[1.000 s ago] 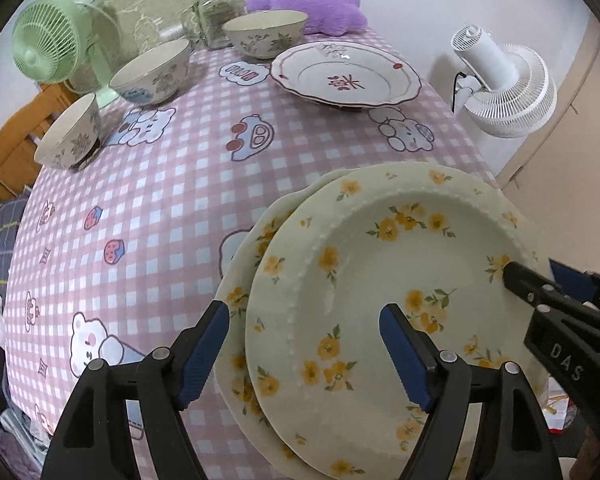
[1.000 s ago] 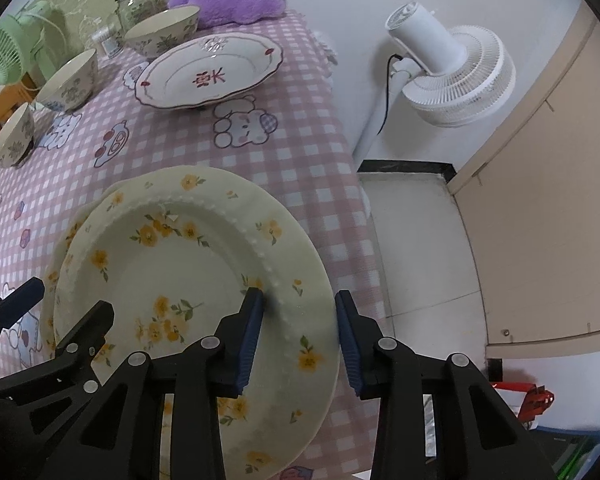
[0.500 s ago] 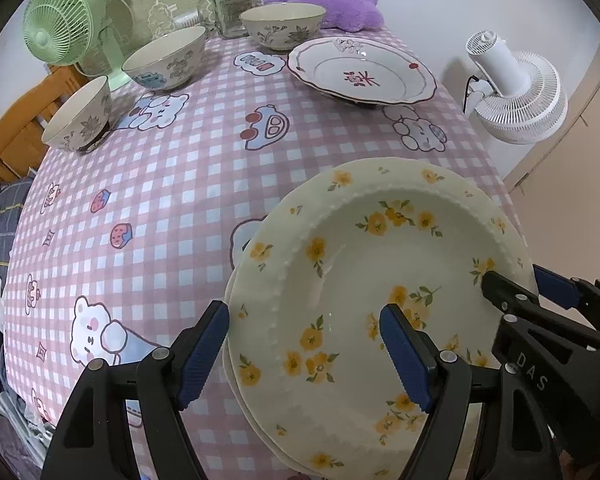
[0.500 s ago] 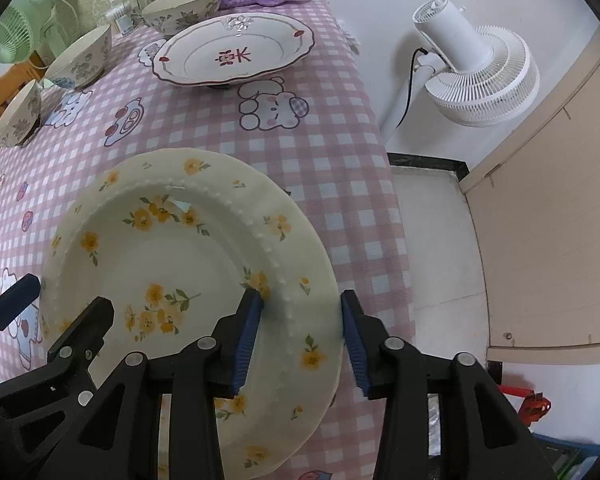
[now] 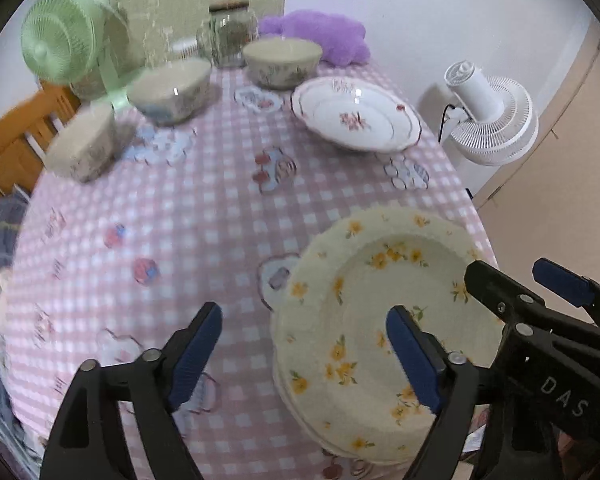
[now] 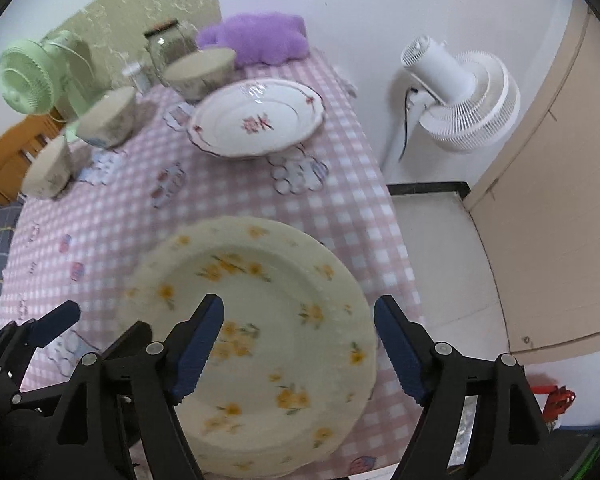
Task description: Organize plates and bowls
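Note:
Two cream plates with yellow flowers (image 5: 364, 304) (image 6: 268, 276) lie stacked near the table's front right corner. My left gripper (image 5: 304, 314) hangs above the stack's left rim, jaws opening; one finger is over the plate, the other over the cloth, and neither pad touches anything. My right gripper (image 6: 299, 301) hovers over the stack's right side, jaws opening wide, pads clear of the rim. A white plate with a red pattern (image 5: 356, 120) (image 6: 256, 120) sits at the back right. Three patterned bowls (image 5: 172, 88) (image 5: 282, 58) (image 5: 82, 148) stand along the back left.
The pink checked tablecloth (image 5: 204, 232) covers the table. A glass jar (image 5: 230, 32), a green fan (image 5: 56, 44) and a purple cushion (image 5: 320, 36) line the far edge. A white fan (image 6: 456, 96) stands on the floor to the right, and a wooden chair (image 5: 8, 140) to the left.
The upper plate, held at its rim by my right gripper and sitting askew, now rests square on the lower one. The right jaws have spread wide. Both grippers have lifted away.

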`<state>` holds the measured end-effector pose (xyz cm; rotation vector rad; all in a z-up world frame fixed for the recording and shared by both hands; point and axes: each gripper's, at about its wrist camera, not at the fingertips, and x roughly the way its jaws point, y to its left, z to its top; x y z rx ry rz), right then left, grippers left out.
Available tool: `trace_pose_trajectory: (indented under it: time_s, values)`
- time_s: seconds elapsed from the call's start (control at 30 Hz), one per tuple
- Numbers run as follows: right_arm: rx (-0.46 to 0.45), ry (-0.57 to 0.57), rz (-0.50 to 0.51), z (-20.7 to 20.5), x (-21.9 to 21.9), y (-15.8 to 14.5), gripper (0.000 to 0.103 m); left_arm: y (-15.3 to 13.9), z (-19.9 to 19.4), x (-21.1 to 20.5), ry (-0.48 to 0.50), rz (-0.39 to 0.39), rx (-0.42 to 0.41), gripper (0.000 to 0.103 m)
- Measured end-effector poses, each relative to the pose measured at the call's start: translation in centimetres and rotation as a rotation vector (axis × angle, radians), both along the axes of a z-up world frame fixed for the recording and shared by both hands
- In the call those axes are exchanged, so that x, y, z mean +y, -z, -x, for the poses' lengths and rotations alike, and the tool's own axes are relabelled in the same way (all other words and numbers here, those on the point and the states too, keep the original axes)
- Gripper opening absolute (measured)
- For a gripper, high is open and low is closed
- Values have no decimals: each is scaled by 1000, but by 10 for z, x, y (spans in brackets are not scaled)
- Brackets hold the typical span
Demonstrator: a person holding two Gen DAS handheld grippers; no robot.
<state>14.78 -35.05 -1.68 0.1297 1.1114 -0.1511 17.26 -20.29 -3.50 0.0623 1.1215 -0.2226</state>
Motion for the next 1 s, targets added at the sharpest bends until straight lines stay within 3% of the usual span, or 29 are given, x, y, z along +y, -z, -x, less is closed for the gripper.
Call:
trace_pose_trajectory:
  time_s: [0.1, 0.27, 0.4, 0.53, 0.67, 1.0]
  values:
    - [-48, 19, -27, -1, 7, -15, 80, -15, -5, 5, 10, -6, -52, 92]
    - [-86, 16, -4, -22, 9, -30, 80, -23, -27, 7, -18, 8, -43, 92]
    - [-113, -8, 15, -47, 5, -34, 80, -28, -52, -2, -29, -9, -88, 92]
    - [-123, -35, -14, -85, -11, -31, 80, -27, -83, -15, -59, -36, -105, 92]
    - [-143, -69, 60, -118, -18, -27, 80, -17, -113, -28, -86, -61, -98, 92]
    - [-111, -97, 17, -189, -46, 5, 80, 8, -178, -57, -139, -69, -103, 89]
